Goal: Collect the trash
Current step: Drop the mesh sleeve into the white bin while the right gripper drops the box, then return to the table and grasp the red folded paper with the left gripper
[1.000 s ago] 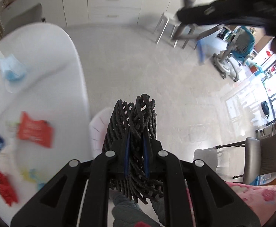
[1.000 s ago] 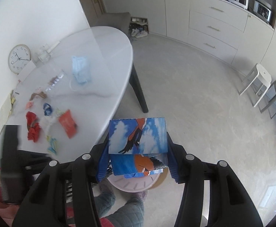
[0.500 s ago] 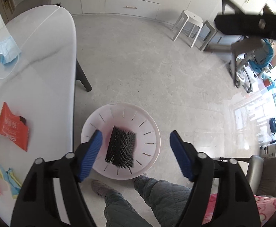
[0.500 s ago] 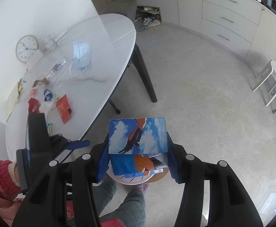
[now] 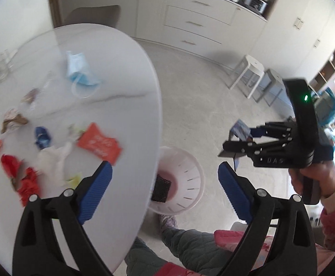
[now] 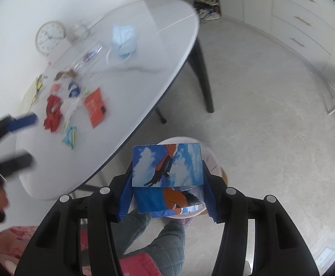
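My left gripper [image 5: 165,181] is open and empty, above the table edge and the pink bin [image 5: 185,181] on the floor. A black mesh piece [image 5: 161,188] lies in the bin. My right gripper [image 6: 166,185] is shut on a blue box with a bird picture [image 6: 167,172], held above the bin [image 6: 210,161]; it also shows in the left wrist view [image 5: 243,138]. On the white table [image 5: 130,73] lie an orange packet [image 5: 99,142], red wrappers [image 5: 20,177], a white tissue [image 5: 52,158], a blue wrapper [image 5: 42,135] and a blue face mask [image 5: 80,69].
A clock [image 6: 50,35] leans at the table's far side. Dark table legs [image 6: 201,69] stand near the bin. White stools [image 5: 247,73] stand by the cabinets [image 5: 201,23]. The person's legs [image 5: 181,241] are below the grippers.
My left gripper opened and dropped the black mesh piece into the bin, then swung left toward the table. My right gripper still holds the blue box, now above the bin.
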`<state>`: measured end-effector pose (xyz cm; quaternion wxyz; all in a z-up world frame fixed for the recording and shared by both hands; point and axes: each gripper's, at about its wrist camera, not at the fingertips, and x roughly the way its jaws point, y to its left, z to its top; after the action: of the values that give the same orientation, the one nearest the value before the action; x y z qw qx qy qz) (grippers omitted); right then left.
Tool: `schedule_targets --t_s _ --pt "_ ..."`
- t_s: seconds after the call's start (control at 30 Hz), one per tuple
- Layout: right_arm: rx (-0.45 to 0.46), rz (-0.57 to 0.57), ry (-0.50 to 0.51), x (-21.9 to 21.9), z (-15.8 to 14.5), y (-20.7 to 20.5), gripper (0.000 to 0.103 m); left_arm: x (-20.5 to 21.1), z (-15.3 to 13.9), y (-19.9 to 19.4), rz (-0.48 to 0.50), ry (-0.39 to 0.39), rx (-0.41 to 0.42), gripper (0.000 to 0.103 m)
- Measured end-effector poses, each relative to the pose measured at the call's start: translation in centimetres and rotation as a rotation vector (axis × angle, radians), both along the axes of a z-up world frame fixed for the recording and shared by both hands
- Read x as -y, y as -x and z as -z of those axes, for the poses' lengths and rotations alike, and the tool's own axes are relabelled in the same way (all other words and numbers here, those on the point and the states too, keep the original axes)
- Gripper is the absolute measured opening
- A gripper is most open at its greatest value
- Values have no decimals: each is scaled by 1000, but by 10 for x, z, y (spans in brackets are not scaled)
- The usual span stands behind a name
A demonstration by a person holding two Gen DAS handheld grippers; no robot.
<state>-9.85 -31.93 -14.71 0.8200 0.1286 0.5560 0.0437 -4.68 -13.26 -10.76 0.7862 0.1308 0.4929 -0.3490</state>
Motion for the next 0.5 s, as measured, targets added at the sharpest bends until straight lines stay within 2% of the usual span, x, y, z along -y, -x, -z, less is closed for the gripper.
schedule_targets --t_s 0.07,0.1,0.13,0.23,0.33,0.5 --pt "-20 -18 12 -10 10 -4 62 -20 -9 -4 -47 -18 23 89" --pt "-31 -16 25 -13 14 -5 73 -29 -13 -6 -69 -27 32 89" --pt "-41 -12 39 -16 17 -7 80 -42 -15 -8 -91 -30 37 89" --pt "-45 -3 47 -22 15 -14 82 -79 -23 -17 -162 -46 36 90" --pt "-8 16 62 -27 -3 -23 89 -106 -29 -24 -216 -46 39 90" --pt "66 16 105 -44 -37 -43 92 -143 -26 -36 -284 -33 32 90"
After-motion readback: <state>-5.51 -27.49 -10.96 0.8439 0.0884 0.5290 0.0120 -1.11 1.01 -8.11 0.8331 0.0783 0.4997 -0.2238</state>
